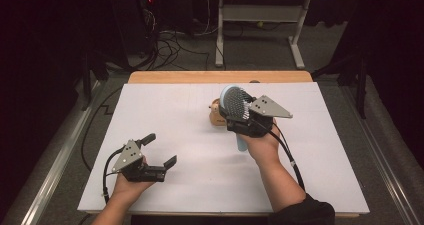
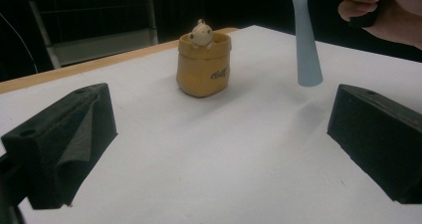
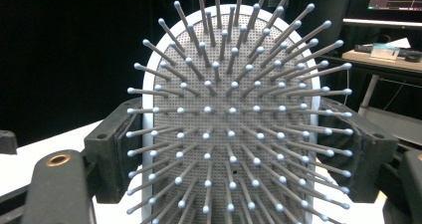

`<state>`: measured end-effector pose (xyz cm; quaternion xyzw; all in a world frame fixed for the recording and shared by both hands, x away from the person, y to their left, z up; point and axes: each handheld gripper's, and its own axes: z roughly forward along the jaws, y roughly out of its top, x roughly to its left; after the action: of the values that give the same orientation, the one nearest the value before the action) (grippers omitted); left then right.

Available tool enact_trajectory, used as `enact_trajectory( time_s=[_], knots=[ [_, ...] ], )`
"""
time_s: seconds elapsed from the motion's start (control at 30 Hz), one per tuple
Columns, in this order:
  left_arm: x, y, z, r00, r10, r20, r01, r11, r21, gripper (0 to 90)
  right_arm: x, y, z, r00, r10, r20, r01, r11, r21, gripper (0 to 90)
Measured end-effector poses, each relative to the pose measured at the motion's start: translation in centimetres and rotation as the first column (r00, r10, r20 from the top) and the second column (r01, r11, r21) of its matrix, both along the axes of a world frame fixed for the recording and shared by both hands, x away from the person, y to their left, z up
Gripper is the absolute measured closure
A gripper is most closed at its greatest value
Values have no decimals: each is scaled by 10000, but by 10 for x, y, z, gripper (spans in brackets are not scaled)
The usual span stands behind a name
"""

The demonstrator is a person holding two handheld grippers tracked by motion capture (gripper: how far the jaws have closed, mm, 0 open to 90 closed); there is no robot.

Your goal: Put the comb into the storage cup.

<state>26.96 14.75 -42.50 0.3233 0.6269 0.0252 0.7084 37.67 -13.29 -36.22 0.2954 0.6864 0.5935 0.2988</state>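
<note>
My right gripper (image 1: 236, 116) is shut on a light blue hairbrush (image 1: 233, 101) and holds it upright above the middle of the white board (image 1: 165, 110). In the right gripper view the brush head (image 3: 231, 134) sits between the two black pads, its bristles pointing at the camera. The brush's handle (image 2: 304, 45) hangs down, its end just off the board. A small tan pot (image 2: 204, 67) with a little toy figure in it stands just left of the brush (image 1: 216, 116). My left gripper (image 1: 161, 150) rests low at the front left, open and holding nothing (image 2: 219, 149).
The board lies on a wooden table (image 1: 220, 77). Beyond the far edge are a desk frame (image 1: 260, 15) and loose cables (image 1: 170, 45) on the floor. Metal rails run along both sides.
</note>
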Motion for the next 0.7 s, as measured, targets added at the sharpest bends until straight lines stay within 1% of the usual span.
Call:
enact_trajectory(
  time_s=[0.1, 0.13, 0.3, 0.33, 0.37, 0.4, 0.47, 0.53, 0.63, 0.7],
  knots=[
    [-1, 2, -3, 10000, 63, 20, -63, 10000, -4, 1, 5, 1, 1, 10000, -80, 21, 80, 10000, 5, 207],
    [-1, 4, -5, 9999, 19, 114, -21, 9998, 177, 1, 6, 1, 1, 9999, -118, -6, 118, 9999, 22, 207],
    [-2, 4, -11, 10000, 3, 52, -5, 9994, 344, 1, 15, 2, 4, 9998, -195, 16, 195, 9998, 87, 207],
    [-2, 4, -12, 10000, -37, 91, 32, 9990, 455, 1, 17, 2, 4, 9998, -207, -29, 208, 9998, 48, 207],
    [-2, 4, -13, 10000, -33, 27, 31, 9993, 379, 1, 19, 3, 5, 9998, -219, -39, 219, 9998, 30, 207],
    [-2, 5, -13, 9999, -87, 76, 83, 9989, 453, 1, 21, 3, 5, 9997, -230, -67, 230, 9997, 31, 207],
    [-3, 6, -13, 10000, -8, -19, 9, 9994, 339, 1, 25, 4, 7, 9996, -269, -75, 269, 9996, 18, 207],
    [-3, 8, -13, 10000, -22, 47, 21, 9993, 366, 1, 29, 5, 9, 9995, -296, -104, 297, 9995, 96, 207],
    [-4, 8, -14, 10000, -16, -71, 18, 9996, 280, 1, 34, 6, 12, 9993, -338, -148, 340, 9994, 118, 207],
    [-4, 9, -15, 10000, -63, -9, 63, 9993, 362, 1, 37, 7, 14, 9992, -401, -90, 402, 9991, 120, 207]
  ],
)
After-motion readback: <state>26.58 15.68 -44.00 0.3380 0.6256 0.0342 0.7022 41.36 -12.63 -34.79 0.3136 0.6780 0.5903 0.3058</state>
